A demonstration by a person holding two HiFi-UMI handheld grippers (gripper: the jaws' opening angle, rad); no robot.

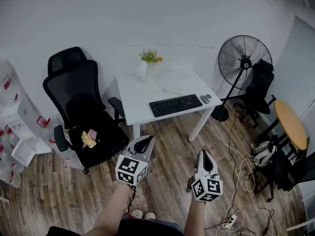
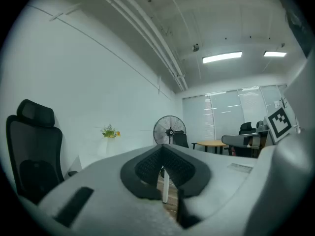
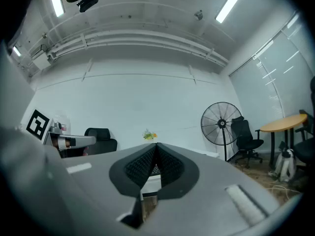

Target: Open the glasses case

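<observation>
No glasses case can be made out in any view. The white desk (image 1: 142,107) stands ahead with a black keyboard (image 1: 175,104), a mouse (image 1: 205,99) and a vase of flowers (image 1: 150,63) on it. My left gripper (image 1: 145,140) is held level over the wooden floor, short of the desk, with its jaws shut and nothing between them. My right gripper (image 1: 203,154) hangs beside it to the right, also shut and empty. In the left gripper view the dark pads (image 2: 147,167) meet at the left gripper's tip (image 2: 164,146). The right gripper (image 3: 156,145) looks the same in its own view.
A black office chair (image 1: 83,112) with a yellow and pink item on its seat stands left of the desk. A standing fan (image 1: 243,58), another chair (image 1: 256,90) and a round wooden table (image 1: 290,124) are at the right. Cables and a power strip (image 1: 231,221) lie on the floor.
</observation>
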